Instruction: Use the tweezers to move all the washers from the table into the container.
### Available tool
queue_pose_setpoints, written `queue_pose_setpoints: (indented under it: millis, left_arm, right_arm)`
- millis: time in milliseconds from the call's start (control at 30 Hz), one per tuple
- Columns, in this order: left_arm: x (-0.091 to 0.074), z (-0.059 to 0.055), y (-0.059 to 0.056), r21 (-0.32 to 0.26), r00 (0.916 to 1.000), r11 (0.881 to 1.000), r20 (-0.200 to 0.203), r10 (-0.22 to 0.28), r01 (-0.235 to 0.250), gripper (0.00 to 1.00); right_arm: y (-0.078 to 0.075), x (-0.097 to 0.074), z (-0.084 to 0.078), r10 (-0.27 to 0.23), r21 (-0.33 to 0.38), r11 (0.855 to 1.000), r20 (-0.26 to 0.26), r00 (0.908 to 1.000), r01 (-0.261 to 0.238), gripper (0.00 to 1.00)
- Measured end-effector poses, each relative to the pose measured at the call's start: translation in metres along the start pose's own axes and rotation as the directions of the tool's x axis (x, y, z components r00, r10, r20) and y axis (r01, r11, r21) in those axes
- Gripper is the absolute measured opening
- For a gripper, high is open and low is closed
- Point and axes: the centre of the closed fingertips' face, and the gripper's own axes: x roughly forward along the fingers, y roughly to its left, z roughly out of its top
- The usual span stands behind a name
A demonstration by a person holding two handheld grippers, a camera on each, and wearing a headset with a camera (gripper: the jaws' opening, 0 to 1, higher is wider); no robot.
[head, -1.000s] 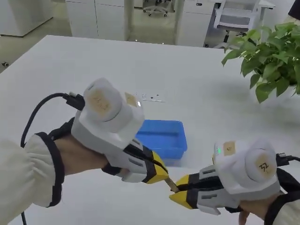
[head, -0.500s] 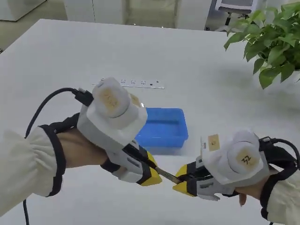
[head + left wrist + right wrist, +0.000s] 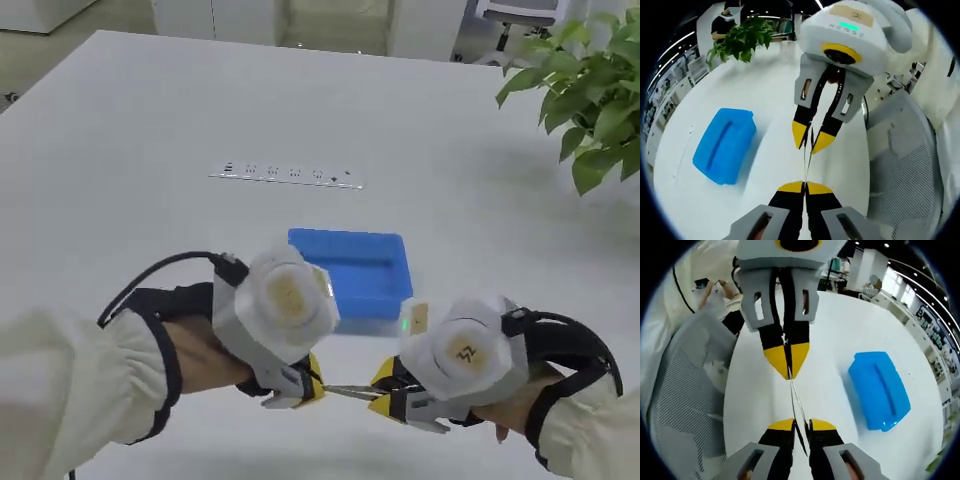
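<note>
Thin metal tweezers (image 3: 350, 392) bridge my two grippers, which face each other tip to tip above the near part of the white table (image 3: 150, 130). My left gripper (image 3: 310, 385) is shut on one end of the tweezers (image 3: 807, 167). My right gripper (image 3: 385, 392) grips the other end, its jaws standing slightly apart around the tweezers' two legs (image 3: 796, 405). The blue container (image 3: 350, 265) sits just beyond the grippers and looks empty from the head view. In the left gripper view the container (image 3: 725, 145) lies to the left.
A white power strip (image 3: 285, 173) lies flat on the table beyond the container. A potted green plant (image 3: 590, 90) stands at the far right. A mesh chair back (image 3: 685, 405) sits behind the near table edge.
The head camera has tilted down. Both grippers have sunk lower and nearer the table's near edge, and still hold the tweezers between them.
</note>
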Motion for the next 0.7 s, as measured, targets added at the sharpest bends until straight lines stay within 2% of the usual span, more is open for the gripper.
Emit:
queue_pose_setpoints:
  millis: [67, 200, 233, 267, 300, 333, 367, 467, 533, 600, 667, 700]
  left_arm:
    - [0.006, -0.004, 0.008, 0.059, 0.999, 0.998, -0.021, 0.04, -0.039, 0.0]
    - [0.018, -0.011, 0.011, 0.083, 0.9992, 0.996, -0.023, 0.033, -0.031, 0.0]
    - [0.022, -0.015, 0.014, 0.092, 0.9985, 0.995, -0.032, 0.044, -0.041, 0.0]
    - [0.025, -0.017, 0.015, 0.096, 0.9981, 0.994, -0.039, 0.047, -0.043, 0.0]
    - [0.025, -0.026, 0.018, 0.091, 0.9952, 0.995, -0.079, 0.057, -0.05, 0.0]
    - [0.029, -0.026, 0.019, 0.095, 0.9968, 0.994, -0.059, 0.054, -0.048, 0.0]
    - [0.031, -0.027, 0.019, 0.099, 0.9969, 0.994, -0.058, 0.052, -0.046, 0.0]
    - [0.034, -0.034, 0.022, 0.136, 0.9945, 0.99, -0.087, 0.058, -0.046, 0.0]
    - [0.037, -0.035, 0.024, 0.148, 0.9937, 0.988, -0.094, 0.06, -0.046, 0.0]
    - [0.039, -0.036, 0.025, 0.163, 0.9928, 0.986, -0.106, 0.054, -0.037, 0.0]
    - [0.041, -0.039, 0.026, 0.184, 0.9907, 0.982, -0.123, 0.058, -0.034, 0.0]
    - [0.043, -0.042, 0.027, 0.197, 0.9874, 0.98, -0.148, 0.056, -0.026, 0.0]
  right_arm:
    - [-0.002, 0.007, -0.005, -0.01, 0.001, 1.0, -0.001, 0.9999, 0.01, 0.07]
    - [-0.006, 0.015, -0.01, -0.03, 0.059, 0.998, 0.009, 0.9995, 0.029, 0.09]
    - [-0.011, 0.017, -0.013, -0.063, 0.079, 0.995, 0.012, 0.9979, 0.062, 0.1]
    - [-0.011, 0.019, -0.014, -0.069, 0.07, 0.995, 0.007, 0.9976, 0.069, 0.12]
    - [-0.013, 0.022, -0.019, -0.084, 0.091, 0.992, -0.009, 0.9964, 0.085, 0.16]
    - [-0.012, 0.024, -0.02, -0.082, 0.105, 0.991, -0.008, 0.9966, 0.082, 0.17]
    - [-0.011, 0.025, -0.021, -0.081, 0.121, 0.989, -0.004, 0.9967, 0.08, 0.16]
    - [-0.011, 0.022, -0.02, -0.099, 0.163, 0.982, 0.013, 0.995, 0.095, 0.17]
    - [-0.009, 0.016, -0.018, -0.115, 0.216, 0.971, 0.039, 0.9926, 0.103, 0.19]
    - [-0.008, 0.008, -0.017, -0.144, 0.275, 0.954, 0.066, 0.9873, 0.121, 0.2]
    - [-0.008, -0.002, -0.016, -0.191, 0.346, 0.927, 0.096, 0.9769, 0.147, 0.22]
    - [-0.006, -0.006, -0.017, -0.206, 0.374, 0.915, 0.108, 0.9725, 0.153, 0.22]
